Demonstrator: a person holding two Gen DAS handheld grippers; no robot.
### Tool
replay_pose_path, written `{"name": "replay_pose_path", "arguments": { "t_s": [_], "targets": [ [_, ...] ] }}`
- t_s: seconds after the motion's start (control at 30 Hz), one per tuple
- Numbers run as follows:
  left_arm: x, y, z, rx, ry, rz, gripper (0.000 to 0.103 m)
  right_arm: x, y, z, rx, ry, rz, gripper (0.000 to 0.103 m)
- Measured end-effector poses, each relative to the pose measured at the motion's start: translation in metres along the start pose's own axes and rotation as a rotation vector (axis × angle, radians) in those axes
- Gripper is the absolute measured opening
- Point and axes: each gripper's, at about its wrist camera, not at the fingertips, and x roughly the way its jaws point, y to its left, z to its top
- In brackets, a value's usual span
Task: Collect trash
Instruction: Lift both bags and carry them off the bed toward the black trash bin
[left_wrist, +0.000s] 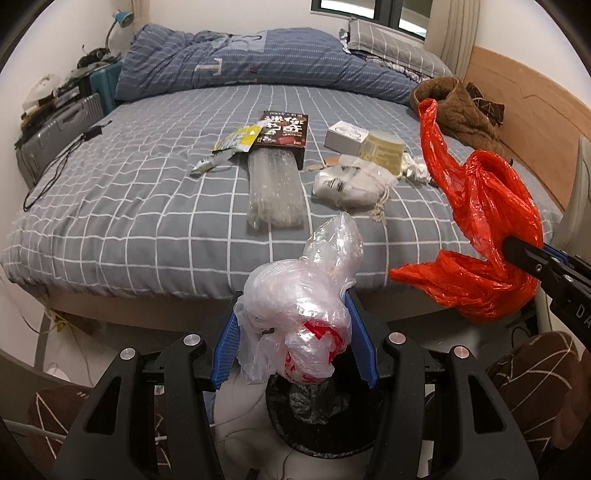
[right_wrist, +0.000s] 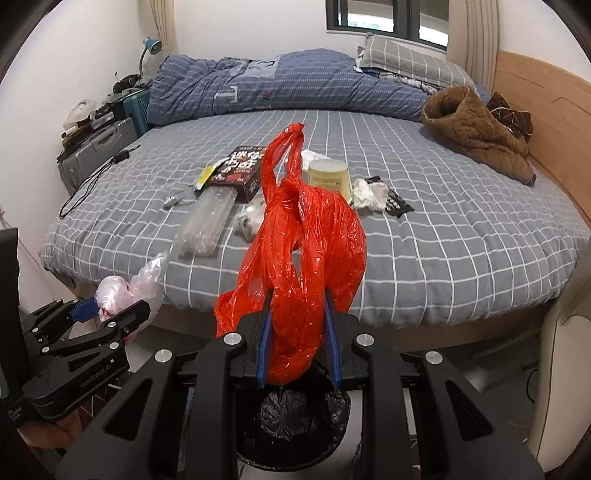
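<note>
Item 1: clear bag (left_wrist: 295, 317). Held in the left tool (left_wrist: 295, 343), jaws about half apart and pressed on the crumpled bulk; red print showed through the film. It hung directly over the bin (left_wrist: 321, 417), which stood below the tool on the floor. Judged very light, soft, springy when squeezed and slippery; likely to cling to the pads on release. Best taken at the densest wad, not a loose flap.

Item 2: red bag (right_wrist: 303, 251). Held in the right tool (right_wrist: 299, 343), jaws narrow and clamped on a gathered fold, the handles standing up ahead of the tool. It was likewise above the bin (right_wrist: 295, 417), black-lined. Judged thin, limp, nearly weightless; the trailing part may drape outside the rim when dropped.

Item 3: remaining pieces on the bed (left_wrist: 129, 206), ahead of both tools.
- bubble wrap (left_wrist: 275, 192): soft, light, bulky; pinch across the narrow width.
- yellow wrapper (left_wrist: 236, 142): flat, slick; take by a raised edge.
- tissue (right_wrist: 369, 194): crumpled, soft; easy to pinch anywhere.
- tub (right_wrist: 330, 177): stiffer, round; grip across the wall. Contents could not be told.
- black box (left_wrist: 284, 134): rigid, and whether it was trash could not be told.
</note>
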Motion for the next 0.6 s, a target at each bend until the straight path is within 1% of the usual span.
{"name": "replay_pose_path", "arguments": {
  "t_s": [0.23, 0.6],
  "targets": [
    [0.002, -0.003, -0.014, 0.005, 0.033, 0.013, 0.052, 0.004, 0.005, -0.019, -0.004, 0.039, 0.007, 0.023],
    [0.012, -0.010, -0.033, -0.009, 0.096, -0.003, 0.052, 0.015, 0.006, -0.039, 0.014, 0.104, 0.009, 0.023]
  ]
}}
